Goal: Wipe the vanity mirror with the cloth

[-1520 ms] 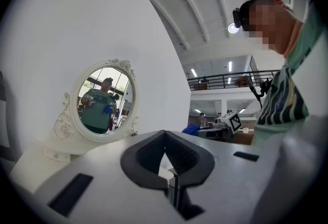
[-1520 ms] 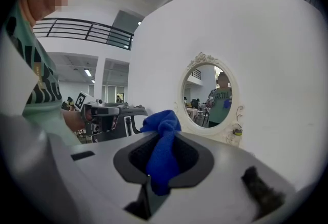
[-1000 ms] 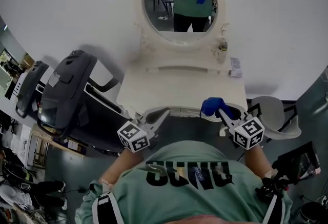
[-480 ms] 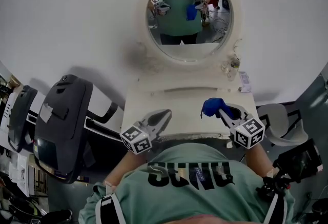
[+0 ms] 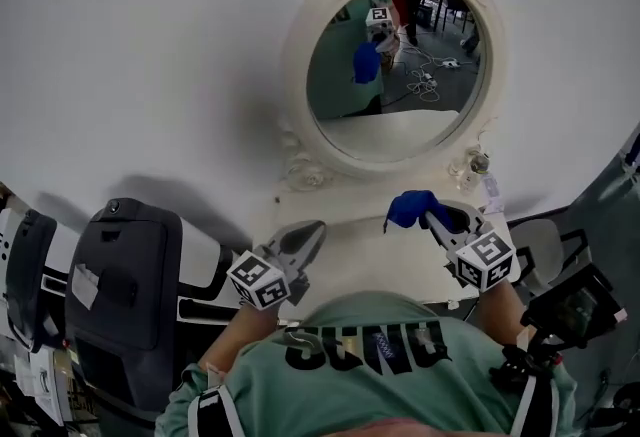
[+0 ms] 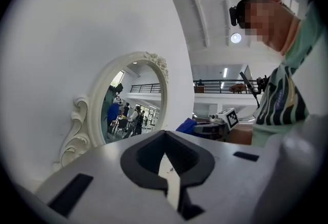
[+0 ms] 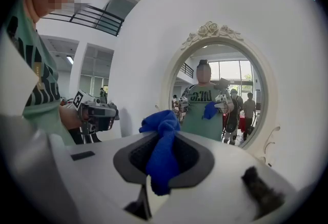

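The blue cloth [image 5: 410, 208] is pinched, bunched up, in the clenched jaws of the right gripper [image 5: 428, 218], just right of centre in the head view. The oval vanity mirror [image 5: 400, 75] stands upright straight above it in the frame, ahead of the jaws and apart from them. The left gripper [image 5: 308, 235], lower left, has its jaws closed on nothing; the right is nearer.

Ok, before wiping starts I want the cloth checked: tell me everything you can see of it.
The blue cloth is a small, soft, bunched piece of fabric, deep blue all over. The right gripper is shut on it, with a crumpled tuft sticking out past the jaw tips and the rest pinched between them. It is held in the air in front of the vanity mirror, not touching the glass.
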A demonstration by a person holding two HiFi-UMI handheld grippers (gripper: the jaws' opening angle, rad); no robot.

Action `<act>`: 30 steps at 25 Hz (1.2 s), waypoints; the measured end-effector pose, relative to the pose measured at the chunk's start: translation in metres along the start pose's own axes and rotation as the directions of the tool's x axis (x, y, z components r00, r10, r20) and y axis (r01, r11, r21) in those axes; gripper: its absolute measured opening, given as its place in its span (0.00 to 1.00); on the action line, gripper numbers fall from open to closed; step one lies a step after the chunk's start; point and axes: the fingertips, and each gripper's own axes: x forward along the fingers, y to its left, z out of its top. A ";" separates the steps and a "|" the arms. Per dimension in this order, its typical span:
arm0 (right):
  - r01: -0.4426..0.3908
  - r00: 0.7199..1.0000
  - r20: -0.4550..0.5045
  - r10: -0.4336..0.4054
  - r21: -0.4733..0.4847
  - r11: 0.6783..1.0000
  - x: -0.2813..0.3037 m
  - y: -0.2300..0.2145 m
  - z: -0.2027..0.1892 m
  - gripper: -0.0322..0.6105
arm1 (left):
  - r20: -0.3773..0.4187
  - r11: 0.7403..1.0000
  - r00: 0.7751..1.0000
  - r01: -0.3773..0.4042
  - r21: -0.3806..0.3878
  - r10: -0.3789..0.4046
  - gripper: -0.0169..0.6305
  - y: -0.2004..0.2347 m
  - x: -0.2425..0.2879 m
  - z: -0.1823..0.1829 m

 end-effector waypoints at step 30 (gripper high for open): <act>0.595 0.798 0.543 -0.262 -0.637 0.490 0.223 -0.079 0.301 0.13 | 0.111 0.922 0.915 -0.382 -0.061 0.387 0.04 0.057 -0.016 0.001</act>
